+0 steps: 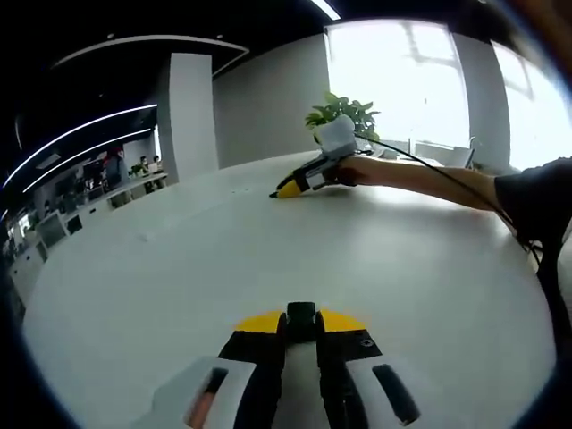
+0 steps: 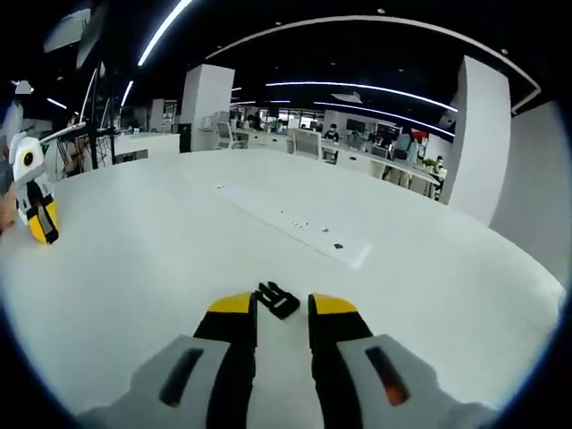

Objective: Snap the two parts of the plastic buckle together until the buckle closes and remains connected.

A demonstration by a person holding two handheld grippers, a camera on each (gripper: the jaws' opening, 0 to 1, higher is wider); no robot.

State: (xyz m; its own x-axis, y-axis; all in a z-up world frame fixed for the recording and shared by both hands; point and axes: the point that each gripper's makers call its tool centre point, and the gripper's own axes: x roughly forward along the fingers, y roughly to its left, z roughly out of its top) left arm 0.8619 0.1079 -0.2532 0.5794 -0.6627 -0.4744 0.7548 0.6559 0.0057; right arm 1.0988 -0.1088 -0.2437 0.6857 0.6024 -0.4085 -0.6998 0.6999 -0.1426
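Two black buckle halves were seen: one [image 1: 301, 320] clamped in the left gripper [image 1: 301, 332], one pronged [image 2: 278, 299] between the right gripper's [image 2: 282, 313] parted jaws.

Open-plan office: desks [image 2: 357, 152], monitors [image 1: 49, 228]

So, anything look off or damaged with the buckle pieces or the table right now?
Nothing stands out. One black buckle part sits gripped between the left gripper jaws; the other buckle part lies flat on the white table, just ahead of the open right gripper. No visible damage.
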